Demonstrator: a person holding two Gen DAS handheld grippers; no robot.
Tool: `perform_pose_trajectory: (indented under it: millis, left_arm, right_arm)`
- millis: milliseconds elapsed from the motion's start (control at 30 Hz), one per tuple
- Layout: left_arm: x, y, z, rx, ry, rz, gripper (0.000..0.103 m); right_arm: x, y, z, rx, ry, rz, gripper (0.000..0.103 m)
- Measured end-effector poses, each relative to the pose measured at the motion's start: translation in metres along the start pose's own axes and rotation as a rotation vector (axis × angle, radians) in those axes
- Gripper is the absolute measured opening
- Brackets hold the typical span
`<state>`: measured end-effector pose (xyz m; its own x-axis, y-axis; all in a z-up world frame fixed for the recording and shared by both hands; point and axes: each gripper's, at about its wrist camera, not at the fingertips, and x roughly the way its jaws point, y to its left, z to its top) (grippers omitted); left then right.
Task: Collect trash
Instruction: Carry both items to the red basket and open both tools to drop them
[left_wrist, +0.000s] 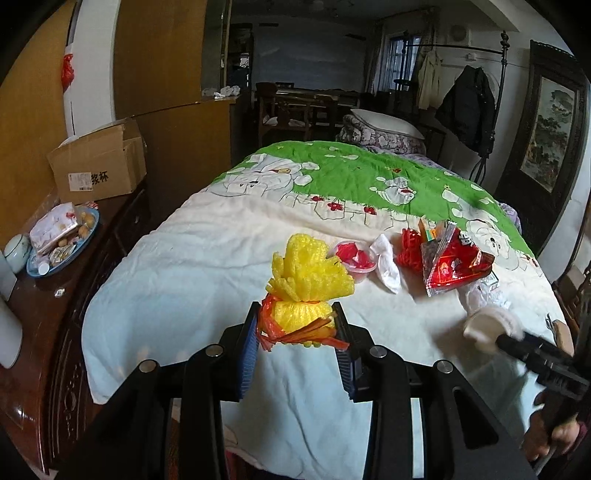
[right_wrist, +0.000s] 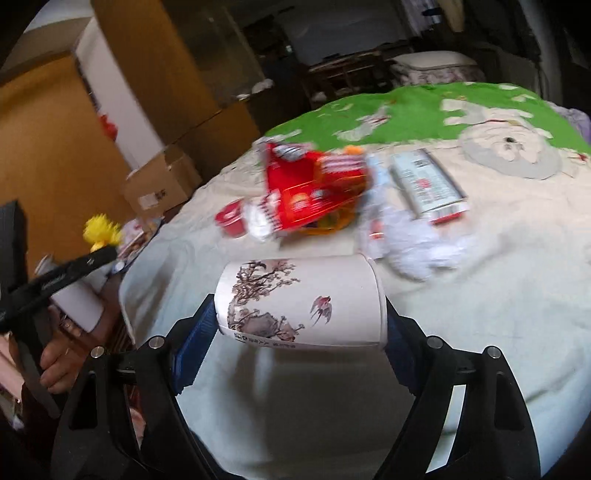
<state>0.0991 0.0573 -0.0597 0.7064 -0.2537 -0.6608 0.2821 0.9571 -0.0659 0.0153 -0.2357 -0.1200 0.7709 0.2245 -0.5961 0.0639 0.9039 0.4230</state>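
Pickup step underway, both grippers loaded. Left gripper (left_wrist: 295, 328) clamps yellow foam net (left_wrist: 308, 280), lower centre, lifted off bed (left_wrist: 184, 273). Right gripper (right_wrist: 299, 325) pinches paper cup (right_wrist: 301, 304) sideways, centre frame. Remaining wrappers (left_wrist: 454, 258) mid-right on bed. Next: find bin, none visible.

The left gripper (left_wrist: 295, 325) pinches yellow foam netting (left_wrist: 308, 275) above the quilt (left_wrist: 192, 266), perhaps with orange wrapper.
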Motion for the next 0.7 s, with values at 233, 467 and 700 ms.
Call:
perform_pose_trajectory:
  millis: [233, 467, 700]
  left_arm:
    - [0.006, 0.005, -0.007, 0.0, 0.025, 0.01, 0.038]
    - [0.009, 0.013, -0.012, -0.003, 0.038, 0.022, 0.038]
    - [0.003, 0.03, -0.021, -0.016, 0.059, 0.054, 0.038]
  right_arm:
    - [-0.001, 0.016, -0.018, -0.097, 0.015, 0.005, 0.08]
    - [-0.016, 0.046, -0.035, -0.272, -0.081, -0.026, 0.079]
    - [-0.031, 0.062, -0.029, -0.3, -0.131, -0.024, 0.079]
